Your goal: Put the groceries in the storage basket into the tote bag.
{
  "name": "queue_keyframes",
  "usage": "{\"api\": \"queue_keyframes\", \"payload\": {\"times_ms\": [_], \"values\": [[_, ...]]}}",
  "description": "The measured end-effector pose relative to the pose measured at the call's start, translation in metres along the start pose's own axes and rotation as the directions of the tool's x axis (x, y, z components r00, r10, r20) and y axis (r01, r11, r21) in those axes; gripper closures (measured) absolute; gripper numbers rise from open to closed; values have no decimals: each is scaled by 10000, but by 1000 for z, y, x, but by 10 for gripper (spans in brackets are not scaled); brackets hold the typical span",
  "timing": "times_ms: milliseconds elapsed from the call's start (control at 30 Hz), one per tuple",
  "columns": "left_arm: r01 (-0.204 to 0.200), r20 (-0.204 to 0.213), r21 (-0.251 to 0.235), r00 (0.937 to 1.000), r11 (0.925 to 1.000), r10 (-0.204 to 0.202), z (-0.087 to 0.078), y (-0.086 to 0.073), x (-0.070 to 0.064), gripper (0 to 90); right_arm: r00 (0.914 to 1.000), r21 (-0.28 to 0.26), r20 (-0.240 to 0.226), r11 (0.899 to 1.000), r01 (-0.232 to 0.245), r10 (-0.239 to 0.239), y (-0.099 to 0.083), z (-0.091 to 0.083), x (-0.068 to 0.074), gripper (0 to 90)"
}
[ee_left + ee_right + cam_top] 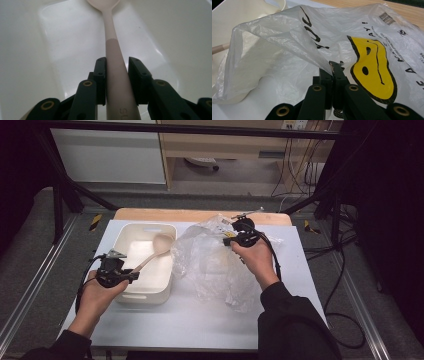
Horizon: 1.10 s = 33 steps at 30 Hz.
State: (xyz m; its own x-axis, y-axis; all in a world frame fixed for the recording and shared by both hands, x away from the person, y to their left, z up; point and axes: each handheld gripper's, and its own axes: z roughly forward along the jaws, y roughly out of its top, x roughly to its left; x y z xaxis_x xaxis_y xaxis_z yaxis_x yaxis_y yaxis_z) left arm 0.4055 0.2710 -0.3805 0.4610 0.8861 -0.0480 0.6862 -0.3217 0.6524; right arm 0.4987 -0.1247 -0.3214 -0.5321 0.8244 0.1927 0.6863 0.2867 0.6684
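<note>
The left gripper (131, 276) hangs over the near end of a white tub (131, 296) that stands toward the left edge of the worktop (200, 325). Its jaws are closed most of the way on the handle of a pale spoon (152, 252), which slants up from them across the tub, bowl toward the tub's far right corner. The left gripper view shows what the high view cannot: the handle sits squarely between the two black pads (101, 75), touching the left one, with a sliver of gap at the right pad. The handle (113, 65) is darker and pinkish at the gripped end and turns lighter toward the bowl. Raised letters "SU" can be read at the handle's near end; the rest is cut off. The tub's glossy floor (62, 50) lies beneath.

The right gripper (234, 240) is over the far middle of the worktop, its jaws pressed together on a fold of a clear plastic bag (215, 265). From above the bag is a crumpled heap spreading from just beside the tub's right wall toward the near right. The right gripper view shows the pinch itself (332, 72): a thin edge of film is caught between the tips and lifted into a ridge. The same view reveals the print: a yellow smiling face outlined in black (372, 67), a barcode, black lettering seen back to front and not readable, and small text too fine to make out. The spoon's handle (219, 48) and the tub (242, 12) show at the left.
</note>
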Motion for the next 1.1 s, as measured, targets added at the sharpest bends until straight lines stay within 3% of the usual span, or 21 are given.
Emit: {"api": "queue_keyframes", "payload": {"times_ms": [467, 767, 1100], "values": [[-70, -106, -563, 9999, 9984, 64, -12, -2, 0, 695, 10000, 11, 3, 10000, 5, -5, 0, 0, -1, 900], [-333, -57, -1481, 9994, 9884, 328, -44, -5, 5, 695, 10000, 7, 12, 10000, 27, -27, 1, -3, -1, 900], [-784, 295, -2038, 9958, 9759, 862, -76, -8, -4, 695, 10000, 44, 8, 10000, 45, -45, 3, -4, 0, 900]]}}
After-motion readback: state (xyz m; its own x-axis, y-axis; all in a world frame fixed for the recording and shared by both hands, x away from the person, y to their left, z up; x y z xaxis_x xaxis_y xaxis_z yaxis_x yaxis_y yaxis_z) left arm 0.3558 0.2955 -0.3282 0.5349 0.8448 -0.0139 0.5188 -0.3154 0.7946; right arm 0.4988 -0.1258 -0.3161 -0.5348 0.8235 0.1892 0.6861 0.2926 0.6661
